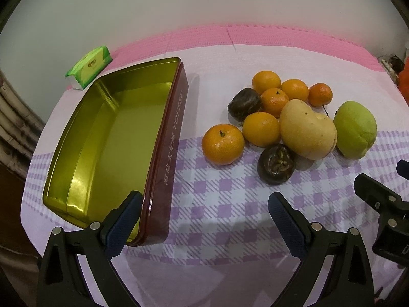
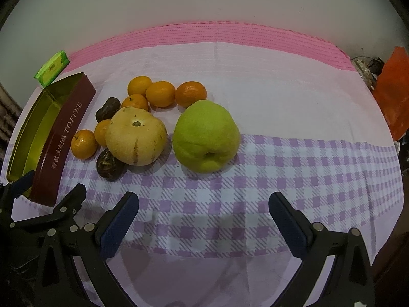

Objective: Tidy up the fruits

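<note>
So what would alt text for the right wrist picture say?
An open right hand-held gripper hovers over a purple checked tablecloth, facing a large green fruit, a pale yellow round fruit and small oranges. An empty gold-lined maroon toffee tin sits at left.

tin (image 1: 107, 138): glossy gold metal (maroon outside) | tablecloth (image 2: 281, 158): matt checked cloth | tangerines (image 1: 222, 144): shiny peel

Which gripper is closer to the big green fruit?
Right. The right gripper hangs open straight in front of the green fruit. The left gripper is open too, off beside the tin, with the fruit far over.
</note>
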{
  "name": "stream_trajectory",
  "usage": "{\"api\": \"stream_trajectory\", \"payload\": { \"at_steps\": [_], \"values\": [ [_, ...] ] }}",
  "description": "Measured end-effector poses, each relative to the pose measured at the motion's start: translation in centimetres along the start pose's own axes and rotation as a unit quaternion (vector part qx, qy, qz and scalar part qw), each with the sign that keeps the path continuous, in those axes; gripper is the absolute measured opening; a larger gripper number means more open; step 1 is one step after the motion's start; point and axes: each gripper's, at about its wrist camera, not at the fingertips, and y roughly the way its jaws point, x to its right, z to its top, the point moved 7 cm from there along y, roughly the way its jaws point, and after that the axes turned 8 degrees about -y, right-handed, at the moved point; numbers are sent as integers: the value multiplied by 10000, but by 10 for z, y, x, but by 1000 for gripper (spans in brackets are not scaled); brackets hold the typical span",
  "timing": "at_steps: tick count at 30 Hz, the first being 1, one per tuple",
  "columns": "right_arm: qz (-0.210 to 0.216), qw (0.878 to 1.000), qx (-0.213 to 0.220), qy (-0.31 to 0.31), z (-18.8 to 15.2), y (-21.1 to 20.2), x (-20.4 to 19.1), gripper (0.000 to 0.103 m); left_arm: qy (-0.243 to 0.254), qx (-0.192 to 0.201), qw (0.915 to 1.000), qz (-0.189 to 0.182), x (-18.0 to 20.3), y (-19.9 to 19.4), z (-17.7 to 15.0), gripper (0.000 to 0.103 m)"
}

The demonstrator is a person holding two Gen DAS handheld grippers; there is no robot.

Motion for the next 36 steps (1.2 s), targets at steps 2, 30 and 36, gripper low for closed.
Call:
{"api": "stream_trajectory", "payload": {
  "at_steps": [2,30,36],
  "values": [
    [-9,10000,22,11,1,-1,2,102,-41,41,10000,-6,-2,0,1,98],
    [20,9999,-10,125,0,0,1,101,-168,-31,9998,83,-7,0,4,98],
    [11,9999,-28,135,0,0,2,101,-163,-56,9998,94,-6,2,3,98]
  ]
}}
